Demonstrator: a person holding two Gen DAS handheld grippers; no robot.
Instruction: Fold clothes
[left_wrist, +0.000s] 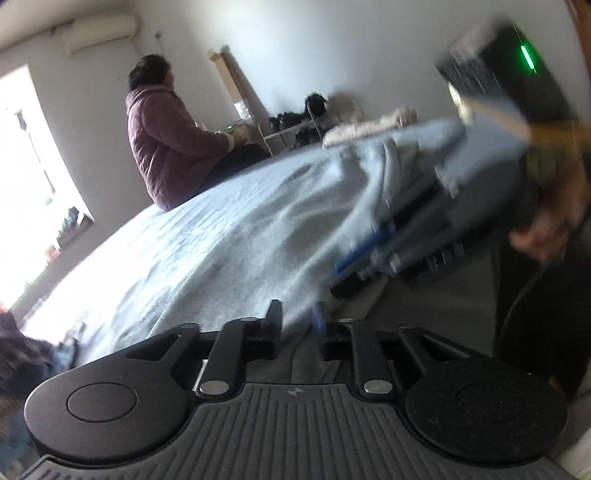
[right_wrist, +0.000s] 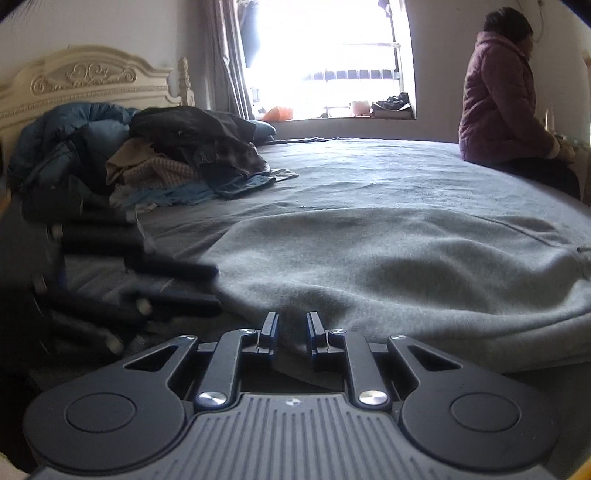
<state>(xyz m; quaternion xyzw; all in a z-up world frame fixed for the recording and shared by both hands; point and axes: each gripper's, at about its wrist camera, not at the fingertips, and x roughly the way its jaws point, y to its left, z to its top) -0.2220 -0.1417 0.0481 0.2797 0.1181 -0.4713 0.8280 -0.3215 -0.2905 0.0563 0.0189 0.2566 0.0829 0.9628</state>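
Right wrist view: the grey garment (right_wrist: 388, 266) is being pinched at its near edge on the bed (right_wrist: 351, 162) by the right gripper (right_wrist: 291, 328), jaws narrowly parted. The left gripper (left_wrist: 297, 321) is likewise being held nearly closed on cloth. The thin fold could be lost if pulled unevenly.

A bed (right_wrist: 369, 166) carries a grey garment (right_wrist: 406, 258) and a clothes pile (right_wrist: 177, 158).

The middle of the bed (right_wrist: 369, 173) lies open, a broad flat stretch running up to the window (right_wrist: 325, 55) wall. Nearer, the grey garment (right_wrist: 388, 258) spreads low across the cover, its rumpled folds the only rise there. To the left a pile of clothes (right_wrist: 177, 155) blocks the way toward the headboard (right_wrist: 85, 81). On the far right edge a seated person in a purple jacket (right_wrist: 498, 99) closes that side off. The left claw (right_wrist: 173, 284) crowds the near left, and the right claw (left_wrist: 354, 273) hangs close over the garment's edge.
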